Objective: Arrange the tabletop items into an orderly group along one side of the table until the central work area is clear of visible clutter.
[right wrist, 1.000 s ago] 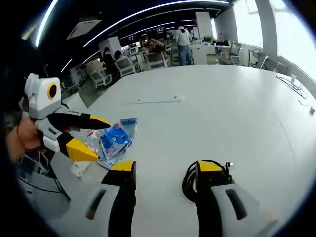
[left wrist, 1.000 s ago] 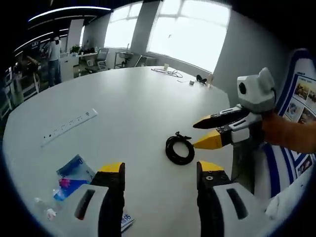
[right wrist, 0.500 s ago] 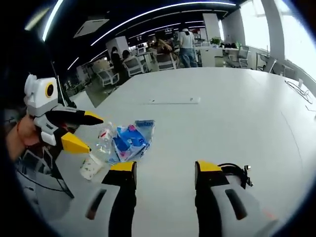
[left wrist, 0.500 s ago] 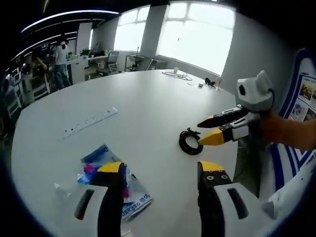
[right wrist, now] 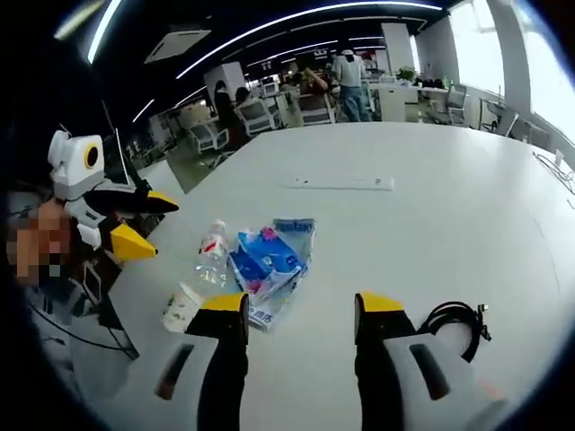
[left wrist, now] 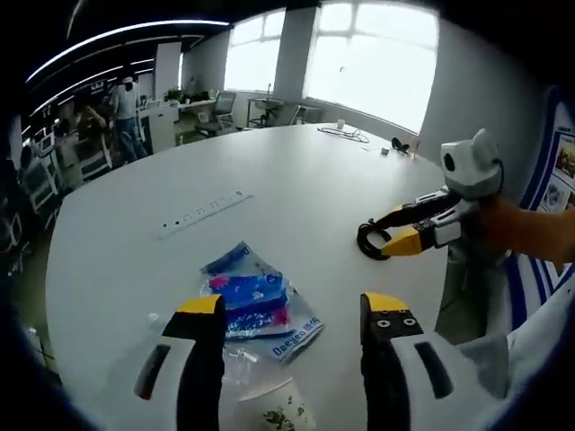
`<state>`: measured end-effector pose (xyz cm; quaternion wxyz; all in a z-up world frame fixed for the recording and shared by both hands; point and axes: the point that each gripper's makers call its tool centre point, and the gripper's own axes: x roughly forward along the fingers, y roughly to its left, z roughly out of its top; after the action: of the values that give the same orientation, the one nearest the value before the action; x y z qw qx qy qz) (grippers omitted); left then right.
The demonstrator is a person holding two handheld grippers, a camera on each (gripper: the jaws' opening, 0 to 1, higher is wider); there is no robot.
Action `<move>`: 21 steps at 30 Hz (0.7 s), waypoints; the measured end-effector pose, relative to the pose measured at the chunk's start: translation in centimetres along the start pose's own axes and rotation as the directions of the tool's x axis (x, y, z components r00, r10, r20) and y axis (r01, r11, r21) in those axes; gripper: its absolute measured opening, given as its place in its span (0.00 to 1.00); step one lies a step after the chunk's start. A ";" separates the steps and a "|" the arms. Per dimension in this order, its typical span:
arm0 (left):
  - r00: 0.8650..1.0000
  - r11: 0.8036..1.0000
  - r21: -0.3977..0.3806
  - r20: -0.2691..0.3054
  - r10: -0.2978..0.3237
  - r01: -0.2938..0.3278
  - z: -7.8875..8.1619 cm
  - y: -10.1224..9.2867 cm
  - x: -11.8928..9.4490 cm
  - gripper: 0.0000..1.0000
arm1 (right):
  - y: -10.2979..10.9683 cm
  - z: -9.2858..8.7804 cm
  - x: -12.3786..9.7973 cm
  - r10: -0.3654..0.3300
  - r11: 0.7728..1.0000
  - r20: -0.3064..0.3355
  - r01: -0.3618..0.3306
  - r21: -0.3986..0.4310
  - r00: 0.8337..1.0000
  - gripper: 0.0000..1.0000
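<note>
A blue snack packet (left wrist: 256, 301) lies on the round white table (left wrist: 296, 180) just ahead of my left gripper (left wrist: 294, 310), whose jaws stand open and empty. A paper cup (left wrist: 274, 413) lies on its side between those jaws, low down. The right gripper (left wrist: 382, 235) is open at the table's right edge, its tips beside a black cable coil (left wrist: 367, 241). In the right gripper view my right gripper (right wrist: 301, 310) is open, and the cable coil (right wrist: 458, 319) sits right of its right jaw. The packet (right wrist: 269, 265), a clear bottle (right wrist: 208, 251) and the cup (right wrist: 182, 308) lie ahead left. The left gripper (right wrist: 160, 229) hangs open beyond them.
A white power strip (left wrist: 202, 213) (right wrist: 341, 183) lies toward the table's middle. Thin cables and small items (left wrist: 346, 135) rest at the far edge by the windows. A poster panel (left wrist: 561, 180) stands at the right. People, desks and chairs (right wrist: 260, 112) fill the room behind.
Both cameras have drawn back and swung, bringing the packet, bottle and cup fuller into view. The right gripper's right jaw no longer overlaps the cable coil. The things on the table lie where they were.
</note>
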<state>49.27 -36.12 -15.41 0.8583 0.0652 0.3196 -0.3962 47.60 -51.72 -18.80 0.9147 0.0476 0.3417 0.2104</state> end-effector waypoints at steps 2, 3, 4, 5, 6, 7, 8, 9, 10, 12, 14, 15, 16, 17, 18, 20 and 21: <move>1.000 1.000 0.005 -0.004 0.007 -0.007 -0.2 0.5 -0.4 0.61 | 0.5 0.0 0.2 0.000 1.000 -0.001 0.000 -0.001 1.000 0.46; 1.000 1.000 0.003 -0.003 0.007 -0.007 -0.3 0.7 -0.6 0.61 | 0.7 0.1 0.3 -0.001 1.000 0.000 0.001 -0.001 1.000 0.46; 1.000 1.000 0.001 -0.006 0.007 -0.007 -0.5 0.9 -0.7 0.61 | 0.8 0.1 0.3 -0.001 1.000 0.000 0.001 -0.001 1.000 0.46; 1.000 1.000 0.003 -0.009 0.009 -0.009 -0.5 1.0 -0.8 0.61 | 1.1 0.0 0.4 -0.001 1.000 -0.001 0.001 0.003 1.000 0.47; 1.000 1.000 0.009 -0.010 0.010 -0.010 -0.6 1.1 -1.0 0.61 | 1.2 0.0 0.4 -0.002 1.000 0.000 0.002 0.004 1.000 0.47; 1.000 1.000 0.008 -0.009 0.010 -0.010 -0.6 1.3 -1.1 0.61 | 1.5 -0.1 0.5 -0.002 1.000 -0.004 0.002 0.005 1.000 0.47; 1.000 1.000 0.007 -0.009 0.010 -0.010 -0.7 1.5 -1.2 0.61 | 1.7 -0.1 0.6 -0.003 1.000 -0.006 0.003 0.005 1.000 0.47; 1.000 1.000 0.008 -0.011 0.011 -0.011 -0.7 1.7 -1.3 0.60 | 1.9 -0.2 0.7 -0.002 1.000 -0.007 0.002 0.005 1.000 0.47; 1.000 1.000 0.012 -0.013 0.013 -0.013 -0.8 1.9 -1.4 0.60 | 2.2 -0.2 0.8 -0.001 1.000 -0.010 0.001 0.007 1.000 0.47; 1.000 1.000 0.014 -0.018 0.014 -0.014 -0.9 2.5 -1.6 0.60 | 2.6 -0.3 1.1 -0.003 1.000 -0.011 0.003 0.014 1.000 0.48; 1.000 1.000 0.019 -0.025 0.018 -0.017 -1.1 3.3 -1.6 0.60 | 3.0 -0.7 1.5 0.002 1.000 -0.024 -0.001 0.020 1.000 0.48; 0.999 1.000 0.021 -0.027 0.019 -0.018 -1.2 3.6 -1.7 0.60 | 3.3 -0.8 1.8 0.002 1.000 -0.022 -0.001 0.026 1.000 0.49; 0.999 1.000 0.021 -0.030 0.021 -0.020 -1.3 3.9 -1.7 0.60 | 3.6 -0.8 2.1 0.004 1.000 -0.022 -0.003 0.030 1.000 0.49; 0.999 1.000 0.021 -0.035 0.022 -0.022 -1.4 4.3 -1.8 0.60 | 4.0 -1.1 2.4 0.008 0.999 -0.035 -0.007 0.032 0.999 0.49; 0.999 0.999 0.023 -0.038 0.024 -0.023 -1.5 4.6 -1.8 0.60 | 4.2 -1.1 2.7 0.010 0.999 -0.036 -0.008 0.033 0.999 0.49; 0.999 0.999 0.026 -0.044 0.026 -0.025 -1.7 5.3 -1.9 0.60 | 4.9 -1.5 3.3 0.017 0.999 -0.052 -0.015 0.034 0.999 0.49; 0.998 0.999 0.031 -0.051 0.027 -0.025 -1.8 5.7 -1.9 0.60 | 5.1 -1.5 3.7 0.017 0.999 -0.053 -0.015 0.039 0.998 0.49</move>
<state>51.55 -30.39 -16.46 0.8539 0.0923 0.3347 -0.3878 47.32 -45.69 -21.01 0.9024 0.0622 0.3696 0.2126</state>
